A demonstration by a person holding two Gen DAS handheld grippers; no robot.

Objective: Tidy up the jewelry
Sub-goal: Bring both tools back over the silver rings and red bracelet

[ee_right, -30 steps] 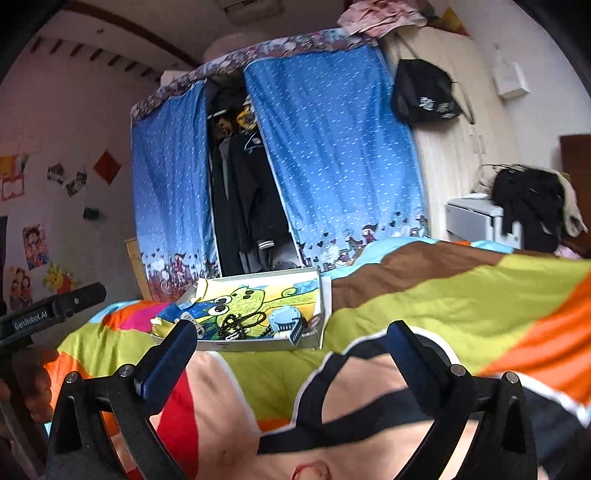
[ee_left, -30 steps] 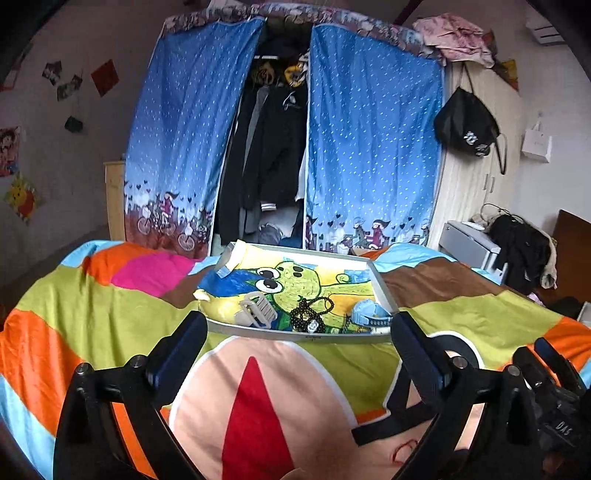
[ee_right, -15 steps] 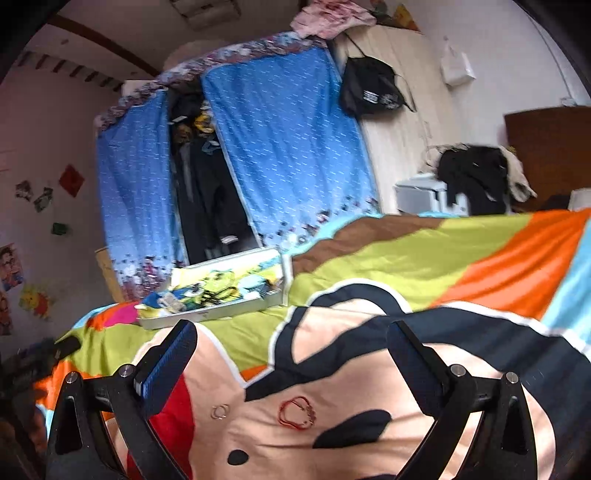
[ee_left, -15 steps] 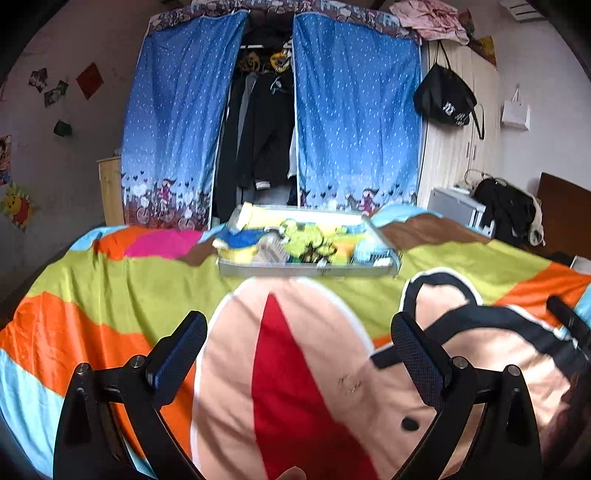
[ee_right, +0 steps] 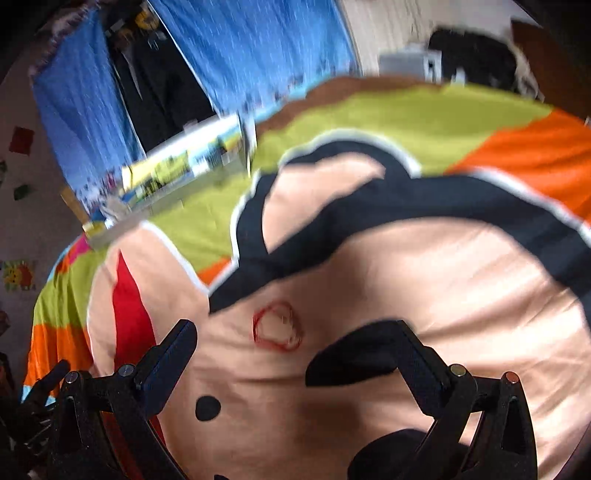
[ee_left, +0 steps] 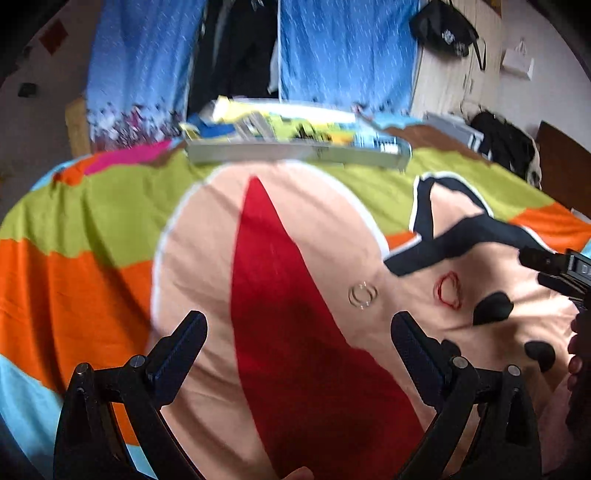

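A pair of thin silver hoop earrings (ee_left: 363, 295) lies on the peach patch of the bedspread, just ahead of my open left gripper (ee_left: 298, 334). A red string bracelet (ee_left: 448, 291) lies to their right. In the right wrist view that red bracelet (ee_right: 277, 325) sits ahead of my open right gripper (ee_right: 295, 349), a little left of centre. Nothing is between either pair of fingers. A grey tray (ee_left: 295, 154) lined with a cartoon print and holding several blurred items rests at the far side of the bed, seen too as the tray (ee_right: 173, 184) in the right wrist view.
A colourful cartoon bedspread (ee_left: 110, 229) covers the bed. Behind it hang blue curtains (ee_left: 332, 48) around an open wardrobe of dark clothes. A black bag (ee_left: 443, 27) hangs on a cabinet at right. The right gripper's body (ee_left: 557, 266) and a hand show at the right edge.
Both cameras have tilted down and come closer to the bedspread. The earrings and red bracelet now lie close in front of the fingers, and the tray has slid toward the top.
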